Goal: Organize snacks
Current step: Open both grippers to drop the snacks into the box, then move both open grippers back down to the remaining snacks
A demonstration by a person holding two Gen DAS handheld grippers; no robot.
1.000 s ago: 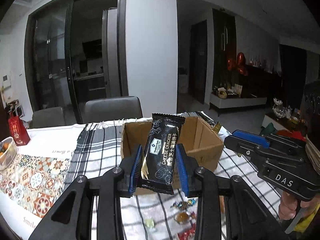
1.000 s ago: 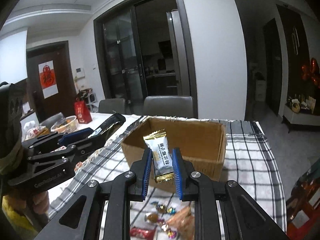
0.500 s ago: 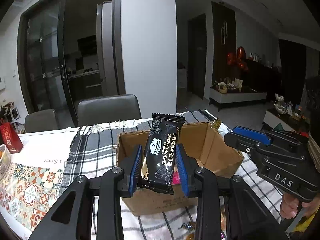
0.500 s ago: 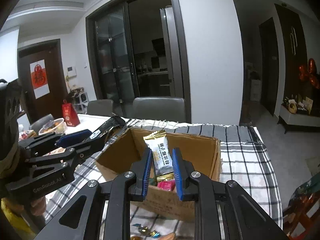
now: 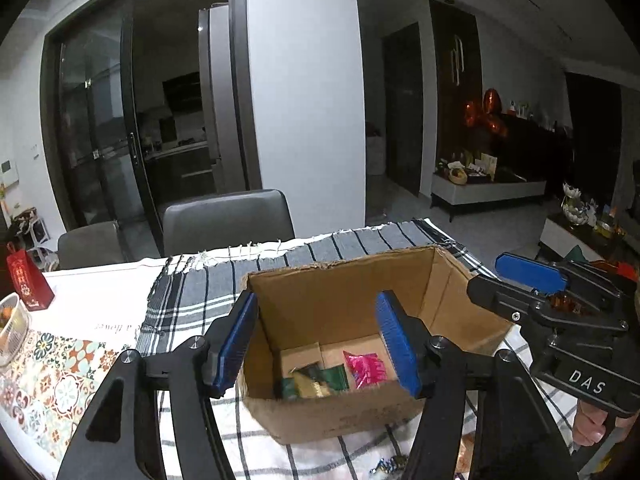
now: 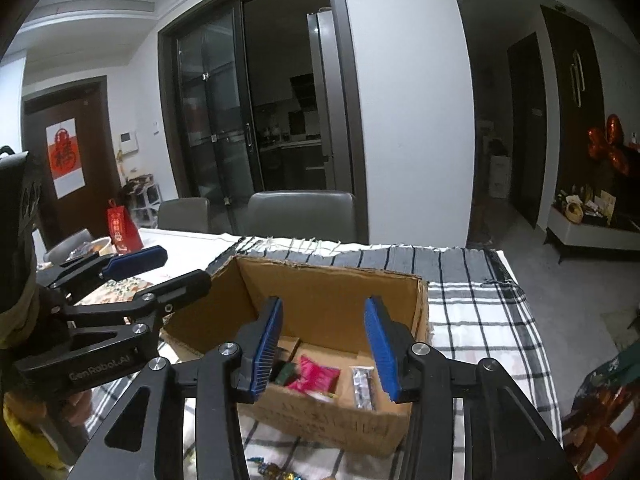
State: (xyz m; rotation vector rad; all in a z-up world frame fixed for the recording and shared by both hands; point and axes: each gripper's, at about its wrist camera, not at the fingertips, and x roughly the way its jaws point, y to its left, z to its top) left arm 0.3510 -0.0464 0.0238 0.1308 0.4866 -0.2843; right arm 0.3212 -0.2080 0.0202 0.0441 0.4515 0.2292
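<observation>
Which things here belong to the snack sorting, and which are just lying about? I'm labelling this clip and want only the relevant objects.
Part of the job:
- brown cardboard box
- pink foil snack packet in it
- dark green packet in it
- wrapped candies on the checked cloth
- left tongs and right tongs, both open

Lying about:
- red gift bag
- grey dining chair
- white bowl

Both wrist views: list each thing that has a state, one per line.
Left tool: open, empty, above the box.
Right tool: open, empty, above the box.
Brown cardboard box: open-topped, upright, holding snacks.
Pink foil snack packet: lying inside the box.
Dark glass sliding door: shut.
</observation>
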